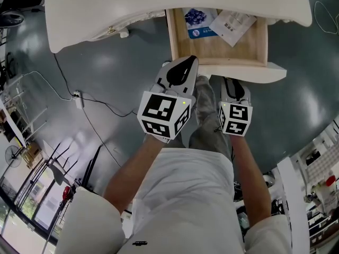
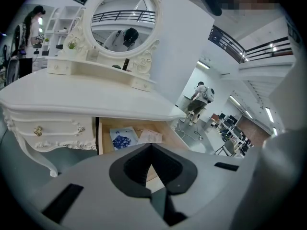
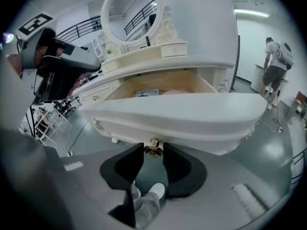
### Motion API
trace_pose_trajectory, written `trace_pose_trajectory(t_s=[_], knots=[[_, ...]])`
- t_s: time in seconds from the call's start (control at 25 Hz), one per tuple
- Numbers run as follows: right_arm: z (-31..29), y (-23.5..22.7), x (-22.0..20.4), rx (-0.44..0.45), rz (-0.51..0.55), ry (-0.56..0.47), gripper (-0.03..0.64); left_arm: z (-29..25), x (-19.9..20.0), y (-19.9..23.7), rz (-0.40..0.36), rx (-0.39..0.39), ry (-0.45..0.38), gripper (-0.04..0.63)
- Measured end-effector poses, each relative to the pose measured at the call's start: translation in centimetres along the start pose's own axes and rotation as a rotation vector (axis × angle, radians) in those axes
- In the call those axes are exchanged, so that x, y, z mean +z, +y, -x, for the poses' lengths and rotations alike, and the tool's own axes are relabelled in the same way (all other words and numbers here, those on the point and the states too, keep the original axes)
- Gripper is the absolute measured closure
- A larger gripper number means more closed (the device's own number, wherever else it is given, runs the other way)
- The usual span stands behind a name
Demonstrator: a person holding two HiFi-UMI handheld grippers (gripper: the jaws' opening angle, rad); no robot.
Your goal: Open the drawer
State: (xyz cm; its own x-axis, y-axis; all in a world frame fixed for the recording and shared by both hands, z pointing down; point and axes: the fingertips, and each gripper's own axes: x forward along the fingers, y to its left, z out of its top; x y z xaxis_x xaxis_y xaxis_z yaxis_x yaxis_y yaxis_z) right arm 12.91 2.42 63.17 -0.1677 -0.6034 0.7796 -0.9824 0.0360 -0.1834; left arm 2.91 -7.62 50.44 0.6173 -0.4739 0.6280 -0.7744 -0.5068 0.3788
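The wooden drawer of the white dressing table stands pulled out, its white front panel toward me. A blue booklet and a white paper packet lie inside. My right gripper reaches under the front panel. In the right gripper view its pads press on either side of the gold knob below the drawer front. My left gripper hovers at the drawer's near left corner, shut and empty, with its fingertips meeting.
An oval mirror stands on the table top. A side drawer with a gold knob is to the left. A black cable and plug lie on the grey floor. My legs stand below the drawer front. Shelving is at the right.
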Motion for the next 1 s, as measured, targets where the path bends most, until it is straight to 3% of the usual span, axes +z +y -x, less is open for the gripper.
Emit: trace_pose_trajectory(t_s=[0.28,0.48,1.0], knots=[[-0.1,-0.1,0.1,0.012,0.034,0.005,0.474,0.5,0.0,0.0,-0.003,0.001,-0.001,0.588],[0.2,0.0,0.2,0.016,0.045,-0.001,0.426,1.0,-0.1,0.1,-0.004,0.006,-0.005,0.588],[2.9,1.9,2.2,0.057,0.069,-0.044,0.423,2.5,0.7,0.1,-0.007,0.014,-0.019,0.588]])
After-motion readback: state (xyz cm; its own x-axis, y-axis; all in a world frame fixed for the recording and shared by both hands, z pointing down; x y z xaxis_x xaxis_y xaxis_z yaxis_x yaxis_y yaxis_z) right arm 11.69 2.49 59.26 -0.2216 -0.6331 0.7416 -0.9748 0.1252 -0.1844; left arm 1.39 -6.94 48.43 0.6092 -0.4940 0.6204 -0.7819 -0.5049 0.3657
